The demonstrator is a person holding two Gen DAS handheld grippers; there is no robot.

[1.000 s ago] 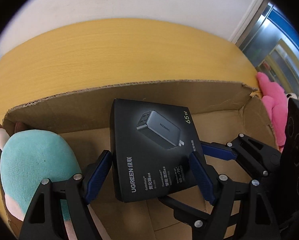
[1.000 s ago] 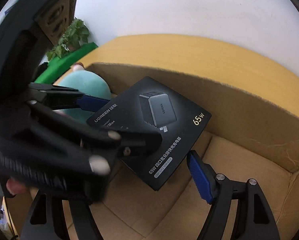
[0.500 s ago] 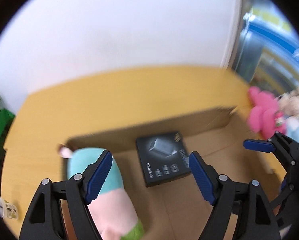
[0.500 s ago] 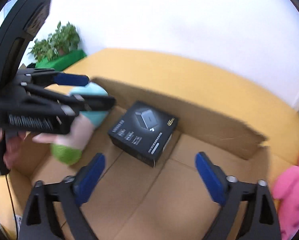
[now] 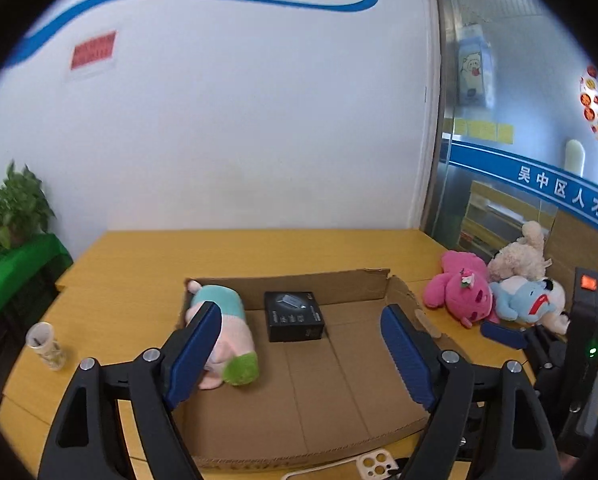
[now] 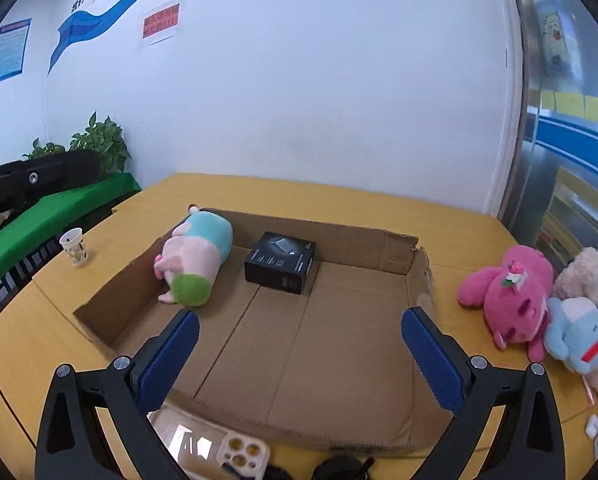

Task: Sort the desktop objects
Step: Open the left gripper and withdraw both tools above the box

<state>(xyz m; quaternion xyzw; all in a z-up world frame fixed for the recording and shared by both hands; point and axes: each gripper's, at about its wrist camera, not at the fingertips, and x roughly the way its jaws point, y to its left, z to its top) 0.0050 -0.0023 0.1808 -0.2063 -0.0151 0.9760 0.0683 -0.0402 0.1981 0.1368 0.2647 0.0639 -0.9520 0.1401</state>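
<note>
A shallow cardboard box (image 5: 339, 280) (image 6: 339, 236) lies on the yellow table. Inside it a black charger box (image 5: 293, 315) (image 6: 281, 262) rests near the back wall, beside a teal, pink and green plush (image 5: 227, 340) (image 6: 197, 258) at the left. My left gripper (image 5: 301, 356) is open and empty, raised above the box's near side. My right gripper (image 6: 299, 356) is open and empty, also above the near side. The right gripper's blue finger (image 5: 503, 334) shows at the right in the left wrist view.
A pink plush (image 5: 459, 292) (image 6: 511, 292), a blue plush (image 5: 527, 298) (image 6: 579, 332) and a cream plush (image 5: 519, 256) lie right of the box. A paper cup (image 5: 45, 346) (image 6: 74, 246) stands at the left. A white phone case (image 5: 373, 466) (image 6: 243, 454) lies at the near edge.
My left gripper let go of the black charger box, which now lies in the cardboard box. Both grippers pulled up and back, so the whole table shows.
</note>
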